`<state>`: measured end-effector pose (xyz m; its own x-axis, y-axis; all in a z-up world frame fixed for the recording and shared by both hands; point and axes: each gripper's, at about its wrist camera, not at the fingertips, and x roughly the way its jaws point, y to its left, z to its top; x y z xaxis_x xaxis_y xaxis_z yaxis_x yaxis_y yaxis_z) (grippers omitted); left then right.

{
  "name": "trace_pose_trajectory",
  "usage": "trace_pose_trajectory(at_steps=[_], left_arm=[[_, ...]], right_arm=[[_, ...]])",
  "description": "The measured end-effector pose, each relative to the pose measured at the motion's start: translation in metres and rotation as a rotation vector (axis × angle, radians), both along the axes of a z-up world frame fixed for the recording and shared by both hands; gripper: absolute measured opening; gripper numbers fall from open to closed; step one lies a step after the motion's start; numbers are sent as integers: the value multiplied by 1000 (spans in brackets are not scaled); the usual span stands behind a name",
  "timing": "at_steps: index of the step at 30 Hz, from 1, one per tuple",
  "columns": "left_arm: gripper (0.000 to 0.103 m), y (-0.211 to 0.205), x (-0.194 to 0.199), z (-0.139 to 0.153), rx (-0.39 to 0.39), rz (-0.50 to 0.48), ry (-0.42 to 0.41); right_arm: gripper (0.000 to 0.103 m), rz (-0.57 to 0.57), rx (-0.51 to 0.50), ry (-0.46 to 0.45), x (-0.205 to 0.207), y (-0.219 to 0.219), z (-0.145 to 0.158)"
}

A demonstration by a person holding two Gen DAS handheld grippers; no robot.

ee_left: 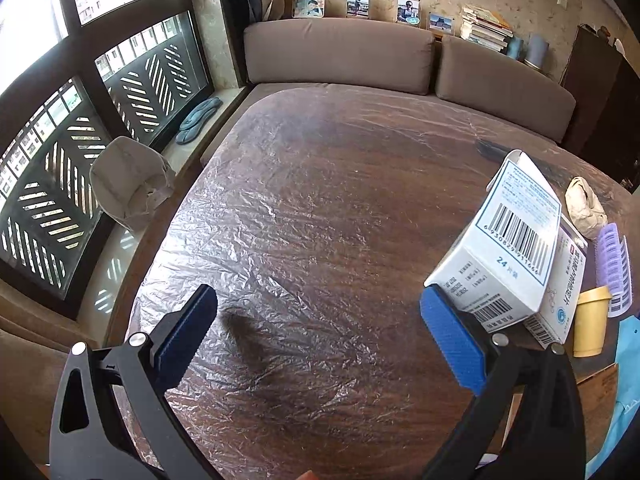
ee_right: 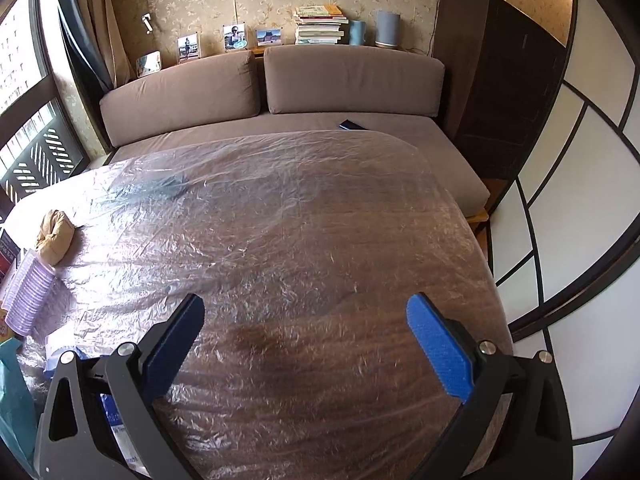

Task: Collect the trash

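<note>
My left gripper is open and empty above the plastic-covered wooden table. A white medicine box with a barcode stands tilted just beyond its right finger, leaning on a second white box. Behind them lie a crumpled beige paper wad, a purple hair roller and a yellow cup. My right gripper is open and empty over the same table. The paper wad and the purple roller lie at its far left.
A grey fabric bin stands on the window ledge at the left. A brown sofa lies beyond the table, with a dark phone-like object on its seat. A dark cabinet stands at the right. Teal paper lies at my right gripper's left.
</note>
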<state>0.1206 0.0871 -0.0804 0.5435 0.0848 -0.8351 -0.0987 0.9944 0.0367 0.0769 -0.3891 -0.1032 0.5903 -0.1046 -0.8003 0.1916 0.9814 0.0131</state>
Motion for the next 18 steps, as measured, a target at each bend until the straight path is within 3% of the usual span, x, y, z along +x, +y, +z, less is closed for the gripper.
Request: trace_pose_trajectory(at_steps=[5, 10, 18], left_arm=[[102, 4, 5, -1, -34, 13, -4], [102, 1, 5, -2, -30, 5, -27], [102, -4, 6, -2, -33, 8, -26]], right_arm=[[99, 25, -44, 26, 9, 10, -2], [99, 10, 8, 44, 10, 9, -7], [99, 12, 4, 44, 8, 11, -9]])
